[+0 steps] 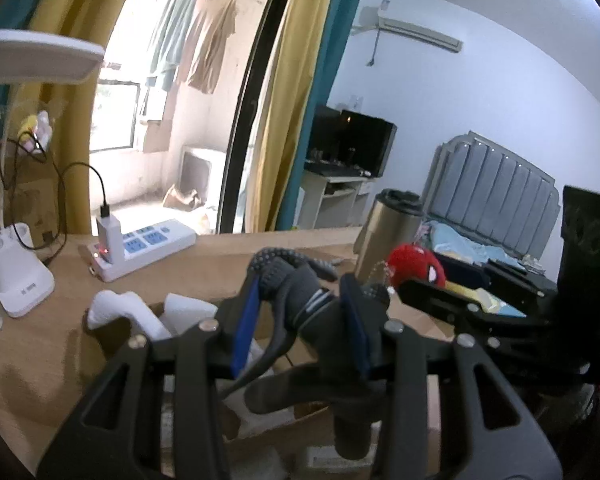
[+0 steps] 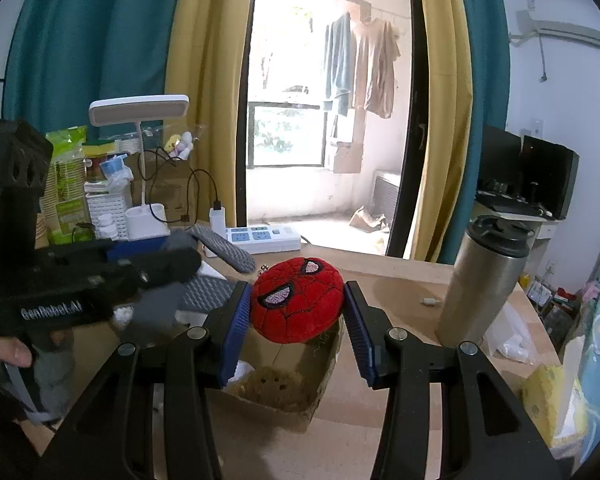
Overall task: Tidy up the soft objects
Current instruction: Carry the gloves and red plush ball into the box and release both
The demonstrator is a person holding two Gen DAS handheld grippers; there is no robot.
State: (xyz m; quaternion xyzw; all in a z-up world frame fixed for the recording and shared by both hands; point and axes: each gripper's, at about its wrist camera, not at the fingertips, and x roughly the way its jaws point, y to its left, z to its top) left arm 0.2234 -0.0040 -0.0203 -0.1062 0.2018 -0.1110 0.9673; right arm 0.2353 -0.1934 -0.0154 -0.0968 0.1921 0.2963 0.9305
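My left gripper [image 1: 300, 304] is shut on a dark grey knitted glove [image 1: 296, 280] and holds it above an open cardboard box [image 1: 260, 420]. White soft items [image 1: 120, 312] lie in the box. My right gripper [image 2: 296, 312] is shut on a red round Spider-Man plush [image 2: 298, 300], held above the same box [image 2: 300, 404], where a brown fuzzy toy [image 2: 270, 382] lies. The plush also shows in the left wrist view [image 1: 416, 266]. The left gripper with the glove [image 2: 220, 250] shows at left in the right wrist view.
A steel travel mug [image 2: 480, 280] stands on the wooden table [image 2: 380, 272] to the right. A white power strip [image 2: 264, 238], desk lamp [image 2: 140, 112] and packages [image 2: 66, 184] stand at the back left. A bed [image 1: 492, 200] lies beyond the table.
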